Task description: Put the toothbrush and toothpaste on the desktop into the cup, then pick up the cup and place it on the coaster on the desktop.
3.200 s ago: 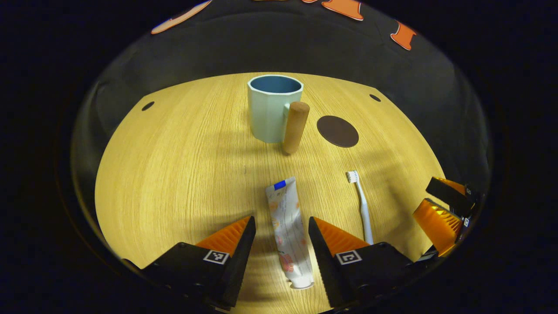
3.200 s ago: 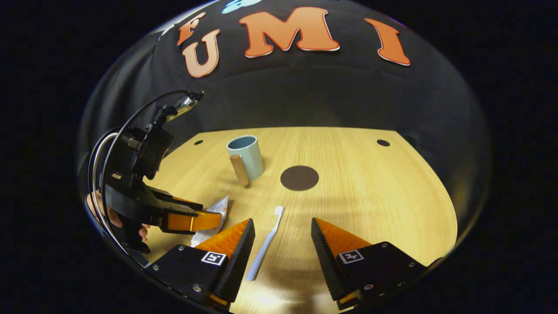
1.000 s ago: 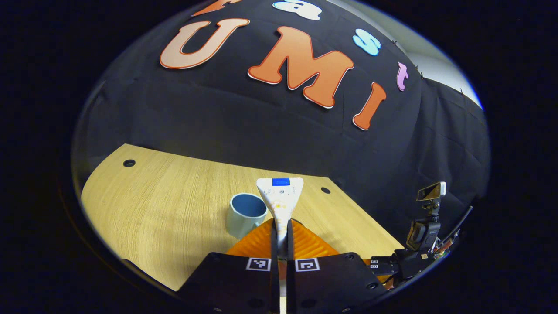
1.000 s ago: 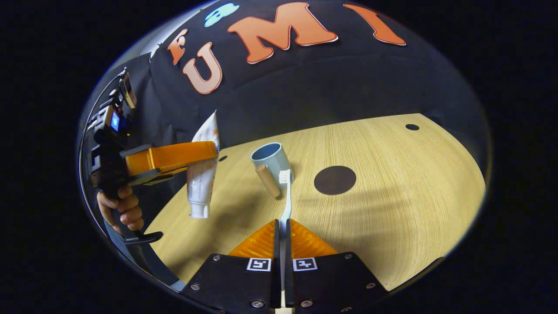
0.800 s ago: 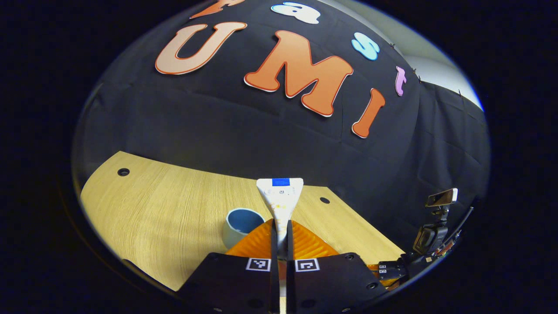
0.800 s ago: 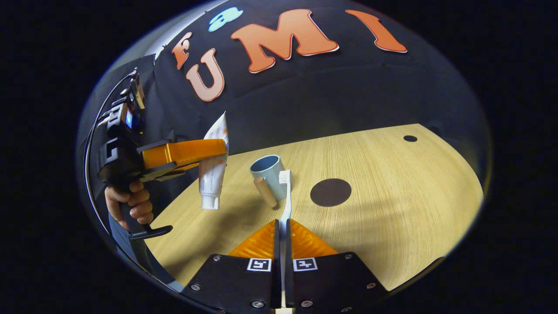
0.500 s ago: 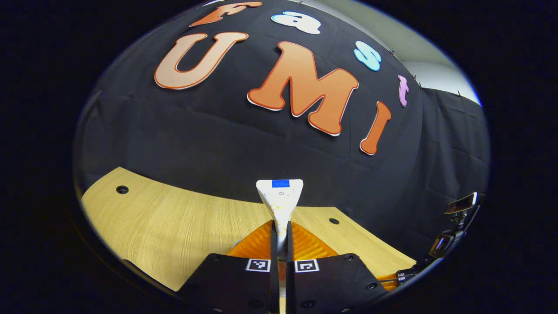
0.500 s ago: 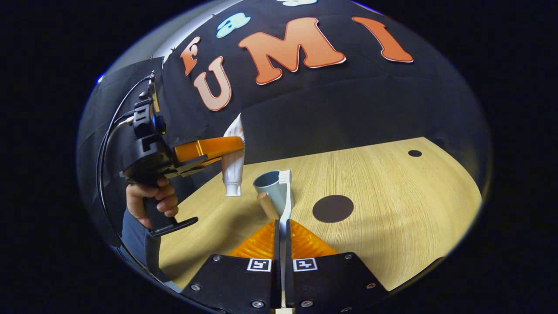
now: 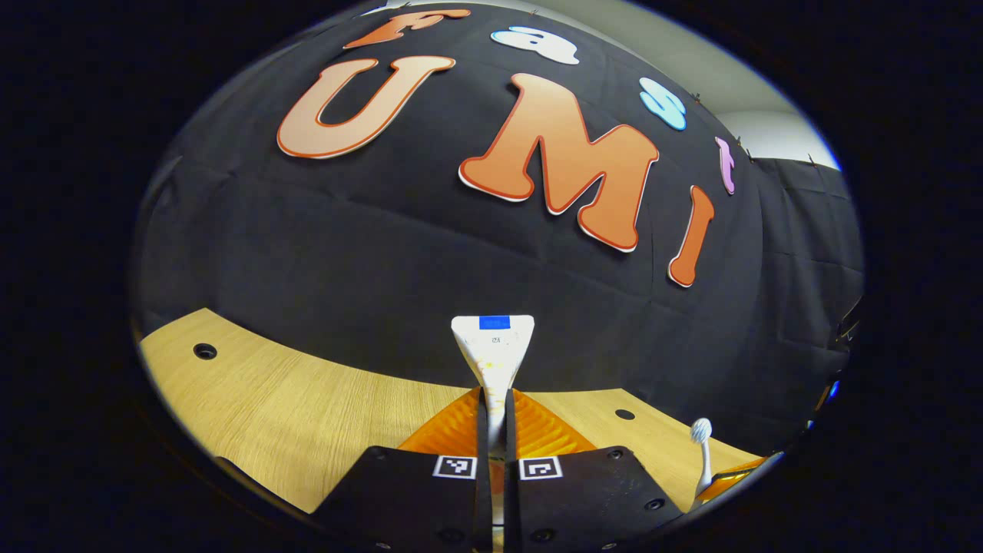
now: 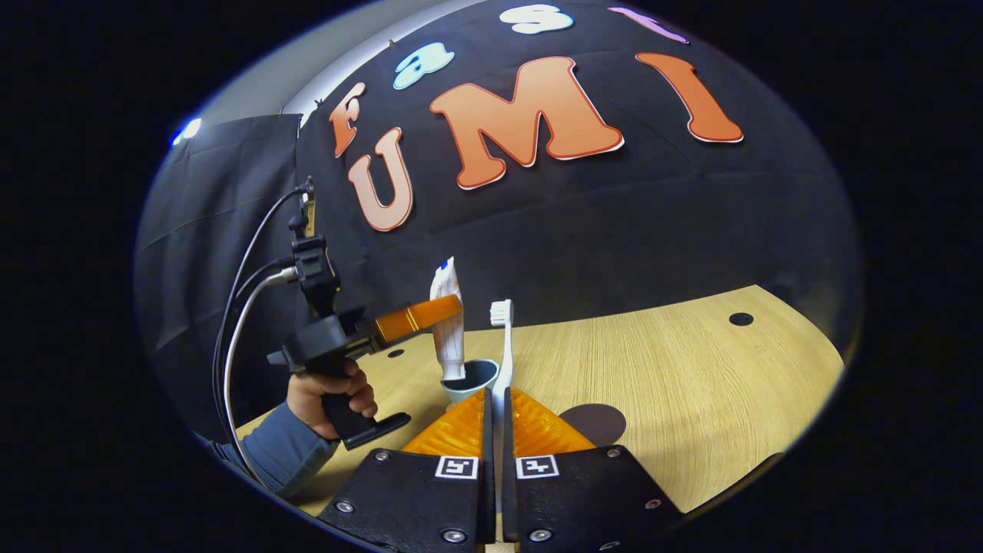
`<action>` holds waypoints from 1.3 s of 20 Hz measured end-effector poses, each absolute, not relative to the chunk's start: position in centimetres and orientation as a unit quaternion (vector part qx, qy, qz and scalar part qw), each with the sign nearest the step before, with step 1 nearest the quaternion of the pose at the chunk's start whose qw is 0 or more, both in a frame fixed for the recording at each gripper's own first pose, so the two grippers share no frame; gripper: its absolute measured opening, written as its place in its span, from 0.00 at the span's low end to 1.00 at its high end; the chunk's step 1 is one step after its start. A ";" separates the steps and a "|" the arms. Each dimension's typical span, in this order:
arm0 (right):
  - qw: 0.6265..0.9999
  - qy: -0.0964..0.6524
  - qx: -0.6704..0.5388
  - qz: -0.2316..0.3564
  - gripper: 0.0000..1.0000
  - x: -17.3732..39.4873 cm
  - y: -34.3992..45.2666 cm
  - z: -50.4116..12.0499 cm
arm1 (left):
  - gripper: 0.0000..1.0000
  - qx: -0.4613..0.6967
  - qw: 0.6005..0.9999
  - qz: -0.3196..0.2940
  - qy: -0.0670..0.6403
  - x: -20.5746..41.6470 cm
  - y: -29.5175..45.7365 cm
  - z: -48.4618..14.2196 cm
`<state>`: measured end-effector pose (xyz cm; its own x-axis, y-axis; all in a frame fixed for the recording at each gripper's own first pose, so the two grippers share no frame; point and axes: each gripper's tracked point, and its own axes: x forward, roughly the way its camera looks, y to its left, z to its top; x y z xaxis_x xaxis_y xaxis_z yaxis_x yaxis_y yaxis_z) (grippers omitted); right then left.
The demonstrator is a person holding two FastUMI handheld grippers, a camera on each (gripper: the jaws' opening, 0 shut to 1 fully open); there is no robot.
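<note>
My left gripper [image 9: 493, 399] is shut on the white toothpaste tube [image 9: 493, 349], whose crimped end sticks up past the fingers. From the right gripper view that gripper [image 10: 434, 313] holds the tube [image 10: 448, 326] upright, cap down, right over the mouth of the pale blue cup [image 10: 470, 378]. My right gripper [image 10: 494, 399] is shut on the white toothbrush [image 10: 503, 346], bristles up, just right of the cup. The toothbrush head [image 9: 700, 434] also shows at the lower right of the left gripper view. The dark round coaster [image 10: 593, 422] lies on the wooden desktop [image 10: 691, 384], right of the cup.
A hand [image 10: 326, 393] in a blue sleeve holds the left gripper's handle, with cables rising behind it. Small round holes [image 10: 741, 318] mark the desktop's far corners. The black cloth wall stands behind the desk.
The left gripper carried the tube rightward and tipped it upright over the cup. The right gripper rose and moved closer with the toothbrush. Both cameras tilted up, so the cup dropped low.
</note>
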<state>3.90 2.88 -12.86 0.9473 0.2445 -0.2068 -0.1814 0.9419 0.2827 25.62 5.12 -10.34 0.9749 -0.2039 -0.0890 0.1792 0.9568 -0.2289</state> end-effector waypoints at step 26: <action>0.981 0.009 0.156 0.117 0.04 15.5 5.8 -8.7 | 0.83 -0.116 0.982 -0.100 0.112 20.1 7.1 -15.5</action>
